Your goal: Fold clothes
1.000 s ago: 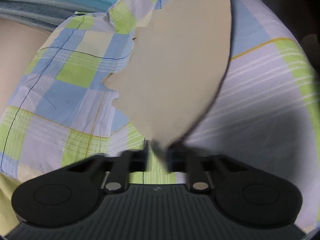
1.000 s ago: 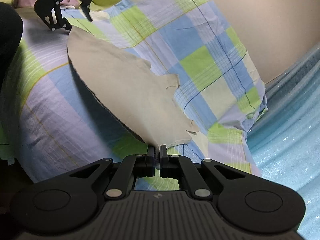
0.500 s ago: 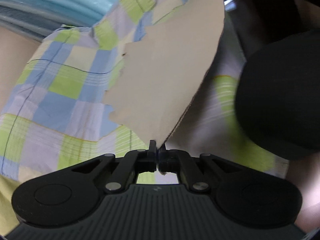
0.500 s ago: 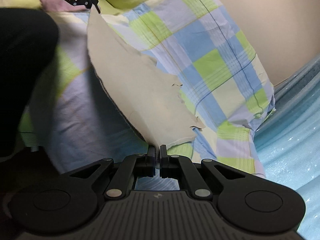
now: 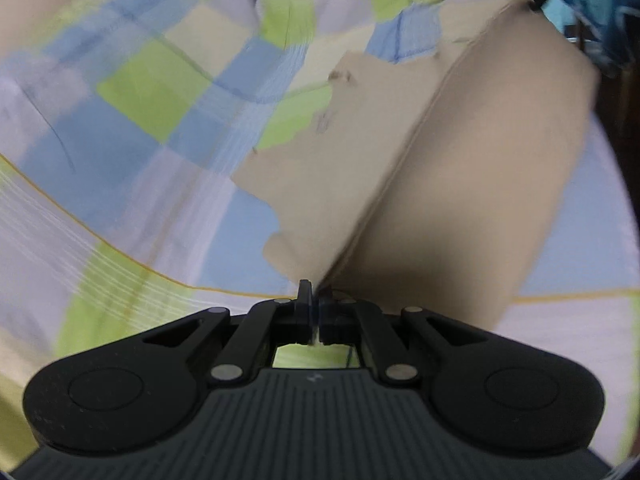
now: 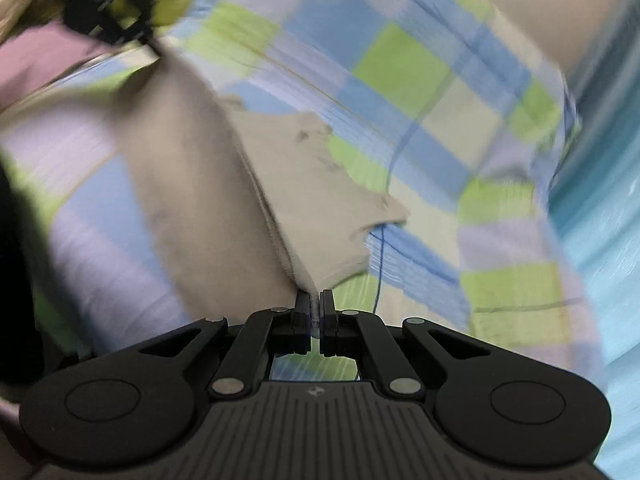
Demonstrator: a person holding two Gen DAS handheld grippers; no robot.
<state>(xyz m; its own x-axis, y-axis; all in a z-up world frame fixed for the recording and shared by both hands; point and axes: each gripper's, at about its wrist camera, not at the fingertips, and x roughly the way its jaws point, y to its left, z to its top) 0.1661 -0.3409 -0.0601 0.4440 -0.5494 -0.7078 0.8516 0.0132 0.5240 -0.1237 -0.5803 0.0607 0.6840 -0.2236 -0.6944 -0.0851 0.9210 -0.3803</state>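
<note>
Beige garment (image 5: 460,184) folded along a taut ridge above the checked bedsheet (image 5: 132,128), its ragged lower edge lying on the sheet. Left gripper (image 5: 314,312) clenched on one end of the ridge, right gripper (image 6: 314,312) clenched on the other; both angled downward. Bare sheet lies on either side.

Two cameras, each looking down along its own gripper

Each camera sits close above the bed and tilts down at it. Both see the same tan cloth (image 5: 460,184) on the checked sheet (image 6: 400,64), and each sees the other gripper far off in a top corner.
</note>
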